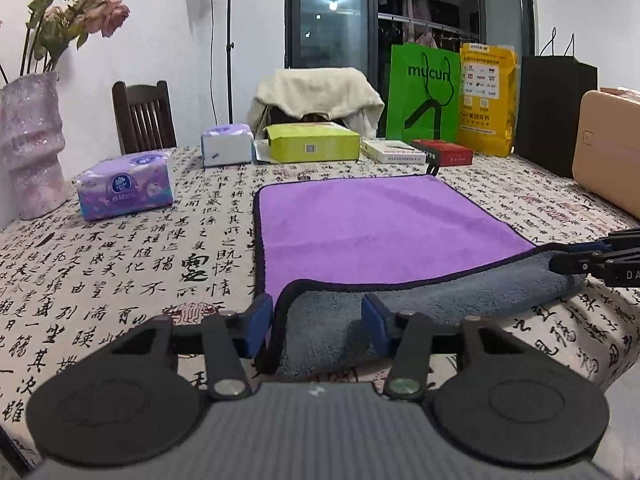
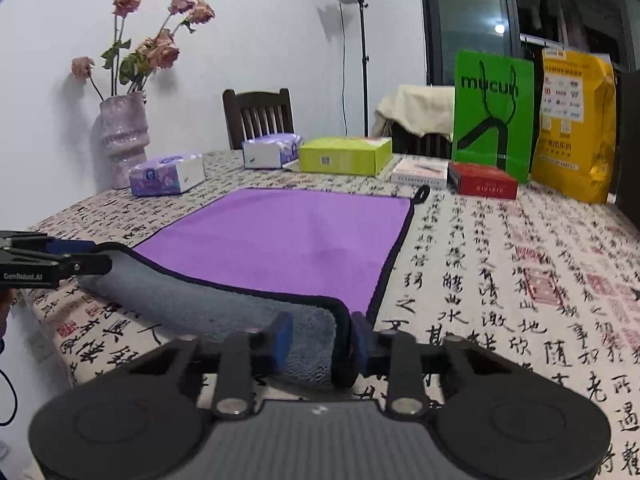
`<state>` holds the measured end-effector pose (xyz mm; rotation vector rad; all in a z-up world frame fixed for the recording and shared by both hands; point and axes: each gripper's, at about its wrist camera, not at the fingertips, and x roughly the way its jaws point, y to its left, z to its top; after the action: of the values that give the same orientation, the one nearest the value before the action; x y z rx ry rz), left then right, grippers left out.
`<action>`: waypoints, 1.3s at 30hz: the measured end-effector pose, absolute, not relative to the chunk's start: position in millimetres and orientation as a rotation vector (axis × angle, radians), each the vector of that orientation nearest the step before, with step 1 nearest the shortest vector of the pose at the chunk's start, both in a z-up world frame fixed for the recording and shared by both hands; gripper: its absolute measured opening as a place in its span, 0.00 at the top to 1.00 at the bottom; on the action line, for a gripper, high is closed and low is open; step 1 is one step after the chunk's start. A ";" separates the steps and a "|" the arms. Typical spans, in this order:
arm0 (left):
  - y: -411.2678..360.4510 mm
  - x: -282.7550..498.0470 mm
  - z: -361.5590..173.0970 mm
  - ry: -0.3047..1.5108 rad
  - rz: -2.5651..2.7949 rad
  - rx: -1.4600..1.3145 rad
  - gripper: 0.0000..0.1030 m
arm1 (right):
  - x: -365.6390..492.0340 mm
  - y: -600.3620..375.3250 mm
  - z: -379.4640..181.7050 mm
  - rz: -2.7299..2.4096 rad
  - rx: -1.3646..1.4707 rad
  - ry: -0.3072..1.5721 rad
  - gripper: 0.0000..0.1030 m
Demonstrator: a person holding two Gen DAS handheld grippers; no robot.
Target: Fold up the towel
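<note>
A purple towel with a grey underside and dark edging lies flat on the patterned tablecloth; it also shows in the right wrist view. Its near edge is lifted and rolled over, grey side up. My left gripper stands around the near left corner, its blue pads apart with cloth between them. My right gripper stands around the near right corner, pads apart with the dark edge between them. Each gripper shows in the other's view: the right, the left.
Two tissue packs, a yellow-green box, white and red boxes, a green bag, a yellow bag and a vase stand at the back. A tan case stands right.
</note>
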<state>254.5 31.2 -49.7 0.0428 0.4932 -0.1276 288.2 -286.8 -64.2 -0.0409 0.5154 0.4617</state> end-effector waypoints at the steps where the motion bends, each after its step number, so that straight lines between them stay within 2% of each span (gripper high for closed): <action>1: 31.3 256.0 -50.3 0.496 -0.130 0.044 0.51 | 289.5 -286.8 -65.0 0.461 -0.037 0.524 0.78; 5: 32.5 260.4 -52.1 0.517 -0.136 0.037 0.53 | 291.1 -287.1 -64.5 0.473 -0.025 0.540 0.86; 9: 34.8 263.1 -54.2 0.547 -0.139 0.015 0.63 | 290.3 -286.2 -64.3 0.473 -0.028 0.542 0.86; 11: 36.3 264.7 -54.9 0.560 -0.124 0.008 0.64 | 290.7 -286.5 -66.5 0.470 -0.027 0.551 0.85; 14: 40.5 263.5 -54.0 0.560 -0.116 -0.005 0.76 | 289.1 -286.9 -67.1 0.471 -0.029 0.550 0.86; 15: 40.9 262.8 -53.2 0.558 -0.116 -0.003 0.83 | 288.3 -286.3 -66.8 0.477 -0.039 0.549 0.89; 16: 41.0 261.8 -52.3 0.557 -0.119 0.001 0.86 | 287.1 -286.0 -66.3 0.485 -0.047 0.543 0.91; 21: 40.2 259.9 -49.9 0.577 -0.129 -0.002 0.87 | 280.0 -283.3 -63.2 0.499 -0.071 0.521 0.96; 27: 38.6 254.3 -43.7 0.555 -0.140 0.031 0.93 | 276.0 -282.2 -56.2 0.496 -0.087 0.498 0.96; 39: 40.9 264.3 -18.6 0.543 -0.148 0.027 0.94 | 283.7 -278.7 -37.0 0.490 -0.134 0.523 0.96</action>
<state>264.3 40.9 -18.6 0.0270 0.5432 -0.1476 283.7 -278.7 -37.0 -0.1339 0.5227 0.4900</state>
